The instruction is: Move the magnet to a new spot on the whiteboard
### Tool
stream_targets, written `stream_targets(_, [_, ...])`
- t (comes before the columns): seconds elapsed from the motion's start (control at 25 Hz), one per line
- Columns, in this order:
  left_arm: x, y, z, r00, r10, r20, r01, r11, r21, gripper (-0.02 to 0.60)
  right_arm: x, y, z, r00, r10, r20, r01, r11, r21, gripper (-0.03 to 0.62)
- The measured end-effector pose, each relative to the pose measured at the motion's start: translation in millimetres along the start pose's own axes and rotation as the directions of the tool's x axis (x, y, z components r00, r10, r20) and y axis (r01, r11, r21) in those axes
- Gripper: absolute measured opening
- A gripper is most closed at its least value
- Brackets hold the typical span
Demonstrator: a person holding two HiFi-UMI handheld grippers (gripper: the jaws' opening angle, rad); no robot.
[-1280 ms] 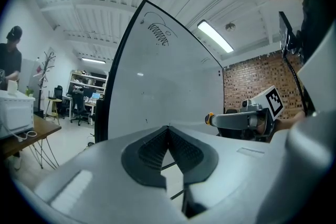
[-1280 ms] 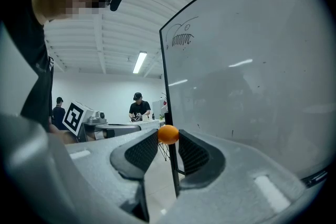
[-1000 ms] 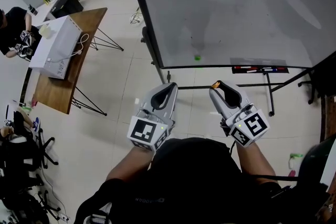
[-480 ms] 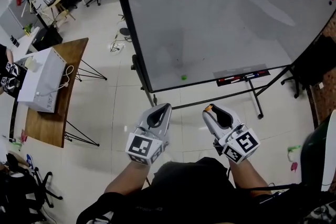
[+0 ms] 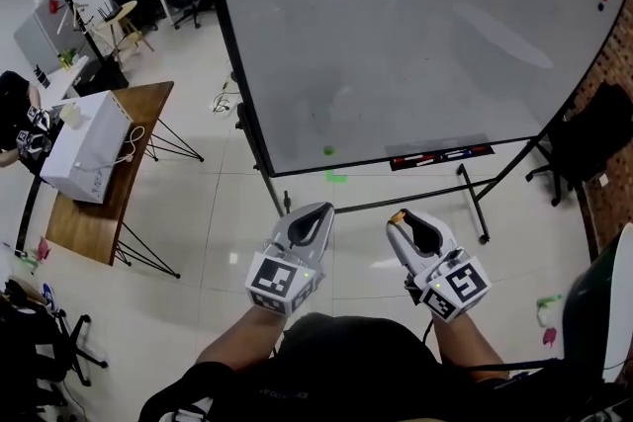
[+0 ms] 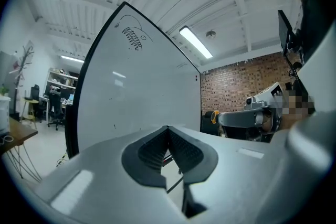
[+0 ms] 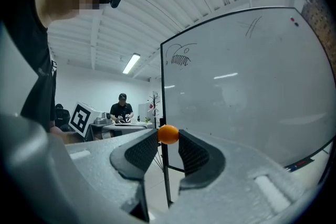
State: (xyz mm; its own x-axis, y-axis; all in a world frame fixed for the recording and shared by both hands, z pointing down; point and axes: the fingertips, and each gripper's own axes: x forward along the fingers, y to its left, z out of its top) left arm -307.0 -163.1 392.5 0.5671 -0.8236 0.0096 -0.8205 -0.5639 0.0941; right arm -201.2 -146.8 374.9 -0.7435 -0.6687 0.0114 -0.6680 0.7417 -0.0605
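Magnet (image 7: 168,134), orange, round: pinched at the very tips of the right gripper (image 5: 404,220), one ribbed pad on each side of it, clear of every surface. Whiteboard (image 5: 415,44), large, on a wheeled stand: stands ahead of both grippers across open floor (image 5: 218,212), well apart from the magnet; black scribble near its top edge, bare grey face across the middle and lower part. In the right gripper view the board face fills the field ahead and to the right of the jaws, so the placing move is judged a forward carry along the jaws' own line, the round magnet needing no turning. Wooden table (image 5: 94,212) at far left, bearing a white box (image 5: 84,148); not involved. Marker tray (image 5: 440,155) along the board's lower edge, with pens. Left gripper (image 5: 315,212): pads pressed together, nothing between them, level with the right gripper and no nearer the board. Green magnet (image 5: 328,150): on the board low down, just above the bottom rail, ahead of the left gripper; a spot to avoid. Two small red dots (image 5: 601,0), upper right of the board, probably further magnets.
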Motion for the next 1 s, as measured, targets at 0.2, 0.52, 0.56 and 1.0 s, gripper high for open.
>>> stream_targets(0.2, [-1,-60,-16,1.000,0.019,-0.015,-0.020,0.999,-0.042,0.015,-59,-10,1,1.000,0.010,0.011,-0.010,1.000,-0.002,0.111])
stream_targets(0.52, [13,-159,-20,1.000,-0.012,-0.006,0.012,1.000,-0.003,0.015,-158,-30,2,0.999,-0.018,0.028,0.019,1.000,-0.023,0.112])
stream_targets(0.56, [17,-172,-21,1.000,-0.024,-0.007,0.024,1.000,-0.005,0.015,-171,-34,2,0.999,-0.028,0.028,0.029,0.999,-0.024,0.112])
stream_targets(1.0, [74,-294,-24,0.984,-0.177,-0.005,0.177,0.983,0.051,0.015,-291,-92,2,0.983,-0.179,0.040,0.180,0.983,-0.023,0.110])
